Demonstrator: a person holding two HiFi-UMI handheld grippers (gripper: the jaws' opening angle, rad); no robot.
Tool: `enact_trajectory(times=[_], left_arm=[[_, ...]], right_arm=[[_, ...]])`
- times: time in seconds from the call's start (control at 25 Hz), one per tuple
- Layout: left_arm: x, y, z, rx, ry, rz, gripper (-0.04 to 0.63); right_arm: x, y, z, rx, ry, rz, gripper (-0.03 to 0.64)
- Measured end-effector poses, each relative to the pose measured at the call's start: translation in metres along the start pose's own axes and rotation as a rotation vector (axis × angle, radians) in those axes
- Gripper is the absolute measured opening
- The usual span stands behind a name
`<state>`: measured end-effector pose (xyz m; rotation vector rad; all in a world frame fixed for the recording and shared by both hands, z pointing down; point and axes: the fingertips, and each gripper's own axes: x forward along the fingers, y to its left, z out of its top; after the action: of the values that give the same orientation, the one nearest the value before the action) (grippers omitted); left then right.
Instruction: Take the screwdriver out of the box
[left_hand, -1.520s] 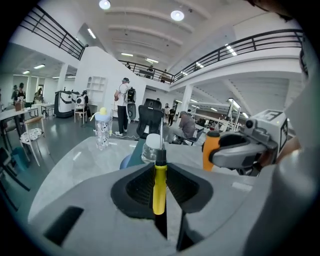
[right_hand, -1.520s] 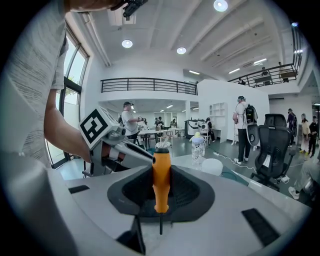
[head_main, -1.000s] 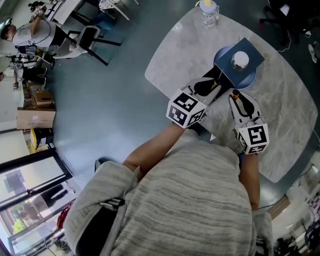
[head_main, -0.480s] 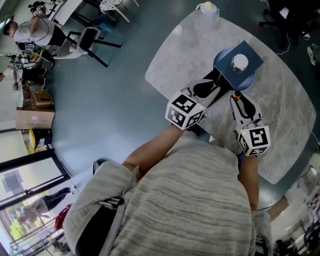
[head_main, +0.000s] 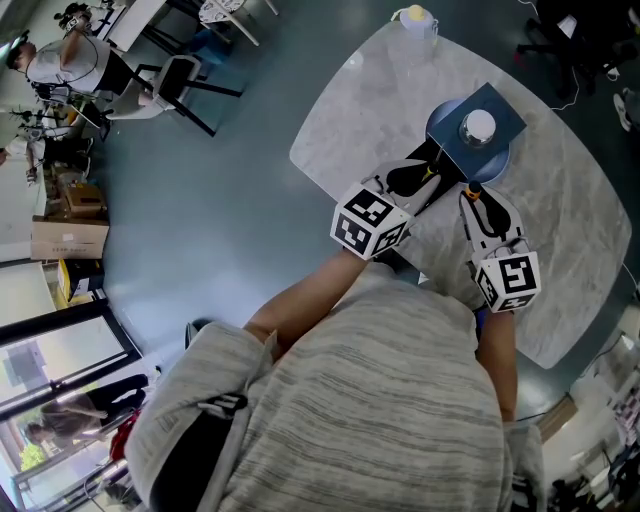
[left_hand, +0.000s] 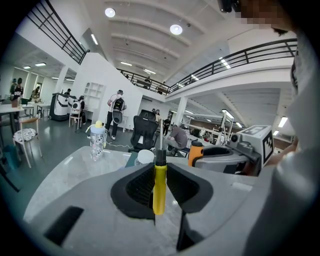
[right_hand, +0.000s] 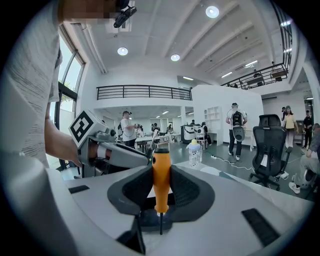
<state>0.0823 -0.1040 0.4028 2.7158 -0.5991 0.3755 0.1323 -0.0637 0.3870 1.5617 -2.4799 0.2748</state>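
Note:
My left gripper (left_hand: 160, 172) is shut on a yellow-handled screwdriver (left_hand: 159, 192), whose metal shaft points up past the jaws. My right gripper (right_hand: 161, 175) is shut on an orange-handled screwdriver (right_hand: 161, 185), with its thin shaft pointing down. In the head view both grippers, left (head_main: 432, 172) and right (head_main: 472, 192), hang side by side over the marble table (head_main: 560, 230). They are just in front of the dark blue box (head_main: 500, 108). A white round thing (head_main: 479, 124) sits on the box.
A clear bottle with a yellow cap (head_main: 417, 20) stands at the table's far edge, beyond the box. Chairs (head_main: 185, 80) and people are on the floor to the left. An office chair (right_hand: 267, 145) stands right of the table.

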Motion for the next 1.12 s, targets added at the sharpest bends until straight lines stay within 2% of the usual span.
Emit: enact_trajectory(times=[1.12], left_arm=[[0.0008,0.0094,-0.0066,-0.027,0.017,0.015,0.086]], right_arm=[[0.0065,-0.0022,-0.0064,0.018,0.024,0.003,0.101]])
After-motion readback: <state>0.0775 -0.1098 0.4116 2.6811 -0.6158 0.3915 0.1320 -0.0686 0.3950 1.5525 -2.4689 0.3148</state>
